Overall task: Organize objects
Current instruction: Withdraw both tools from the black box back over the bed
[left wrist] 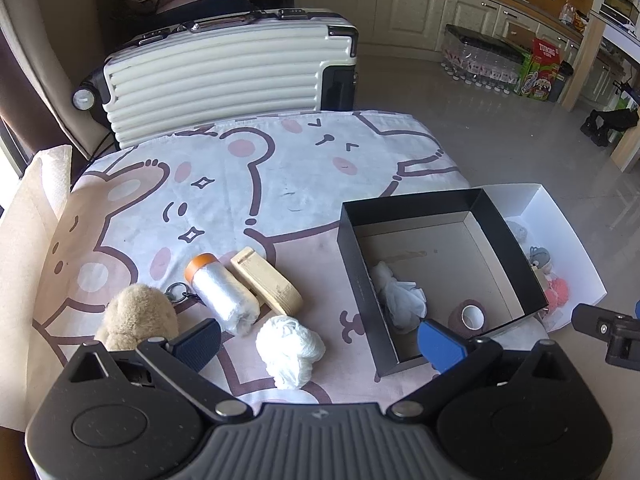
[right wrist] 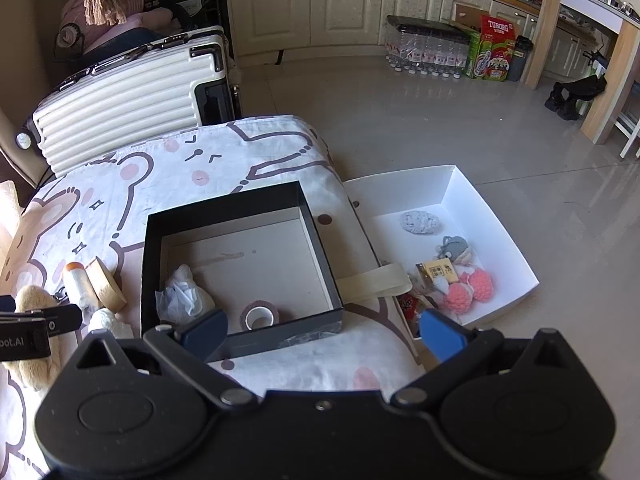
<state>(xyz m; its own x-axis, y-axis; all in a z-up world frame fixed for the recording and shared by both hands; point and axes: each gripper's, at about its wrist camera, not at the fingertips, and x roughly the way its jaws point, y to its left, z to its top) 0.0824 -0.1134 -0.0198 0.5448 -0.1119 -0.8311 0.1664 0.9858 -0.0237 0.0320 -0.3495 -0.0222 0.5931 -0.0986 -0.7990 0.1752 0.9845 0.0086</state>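
Both your claws are spread wide and holding nothing. Your left claw point(left wrist: 320, 338) hangs low over the cloth point(left wrist: 280, 168) w/ the white yarn ball point(left wrist: 290, 346) sitting right btwn its fingers, just ahead, so that looks like the next pick. Past the left finger are the film roll point(left wrist: 222, 294) w/ orange cap and the wood block point(left wrist: 266, 280), touching side by side; the plush bear point(left wrist: 136, 316) is at the left finger's outer side. These four are loose, prob. waiting to be sorted. The black box point(left wrist: 440, 208) is ahead-right of the left claw and already has a white rag point(left wrist: 400, 296) and a tape roll point(left wrist: 470, 316) in its near corner, i.e. it seems to be the drop spot, so it's kept close. Your right claw point(right wrist: 324, 332) hovers level at that box's near wall, tape roll just past its left finger. The white tray point(right wrist: 500, 216) w/ knit toys point(right wrist: 468, 290) lies ahead-right of it, lower, beside the table edge. Both wrists pitch down and forward, side by side; each claw's tip shows at the other's frame edge.
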